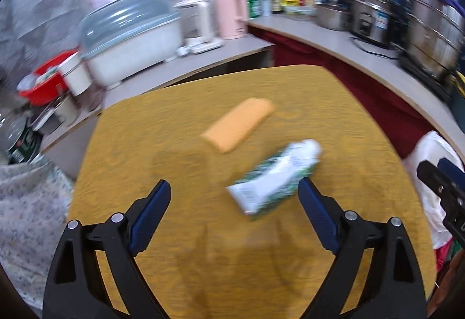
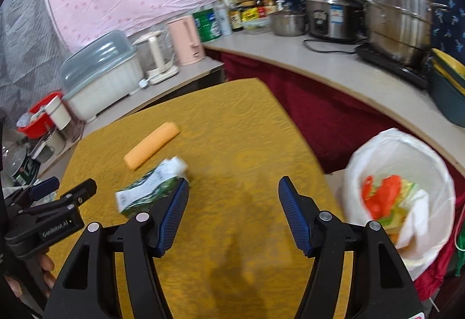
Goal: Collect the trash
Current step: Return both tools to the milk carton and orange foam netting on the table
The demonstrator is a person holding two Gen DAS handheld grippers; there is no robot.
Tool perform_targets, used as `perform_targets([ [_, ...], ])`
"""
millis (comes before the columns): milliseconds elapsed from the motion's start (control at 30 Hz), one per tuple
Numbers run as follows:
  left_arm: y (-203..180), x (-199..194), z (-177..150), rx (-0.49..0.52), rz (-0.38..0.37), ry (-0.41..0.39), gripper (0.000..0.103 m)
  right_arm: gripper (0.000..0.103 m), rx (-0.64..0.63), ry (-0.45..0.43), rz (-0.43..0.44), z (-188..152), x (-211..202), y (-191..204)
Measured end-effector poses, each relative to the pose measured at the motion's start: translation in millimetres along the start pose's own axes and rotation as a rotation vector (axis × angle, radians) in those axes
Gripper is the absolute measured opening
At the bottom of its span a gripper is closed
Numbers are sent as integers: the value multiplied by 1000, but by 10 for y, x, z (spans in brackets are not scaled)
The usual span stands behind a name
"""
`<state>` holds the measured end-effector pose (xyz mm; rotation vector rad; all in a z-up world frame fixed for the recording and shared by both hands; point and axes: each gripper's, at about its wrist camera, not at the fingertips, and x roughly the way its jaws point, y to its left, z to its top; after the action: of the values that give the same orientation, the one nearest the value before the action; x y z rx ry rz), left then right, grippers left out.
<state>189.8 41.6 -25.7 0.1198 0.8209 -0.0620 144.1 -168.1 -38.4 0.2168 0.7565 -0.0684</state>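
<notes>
Mustard-yellow cloth covers the desk (image 1: 174,144), and on it lie two loose things: one crumpled green-and-white carton (image 1: 273,179) and one orange-yellow sponge-like block (image 1: 238,124) just beyond it. The carton lies on its side just ahead of the left tongs (image 1: 234,188), its near end beside the tip of their right-hand finger, not between the pads. These tongs gape wide with nothing held. In the right wrist view the same carton (image 2: 151,188) sits just left of the right tongs (image 2: 234,188), its edge against the tip of their left-hand finger; these stand partly spread over bare cloth and grip nothing. One bin lined with a white bag (image 2: 386,150) stands off the desk's right edge, red and green scraps inside. The carton's print is too blurred to read. The left tongs' body, seen at the left of the right wrist view, bears "GenRobot.AI".
</notes>
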Motion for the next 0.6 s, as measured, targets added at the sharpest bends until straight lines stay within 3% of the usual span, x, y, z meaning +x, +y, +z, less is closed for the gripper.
perform_targets([
  [267,719,100,-66,-65,87,4,85,68,28,107,33,-124,477,652],
  [467,1126,205,-55,-105,129,11,85,71,126,183,-74,-191,818,994],
  [600,1384,294,1,-130,160,12,85,71,162,165,-165,-190,952,1248],
])
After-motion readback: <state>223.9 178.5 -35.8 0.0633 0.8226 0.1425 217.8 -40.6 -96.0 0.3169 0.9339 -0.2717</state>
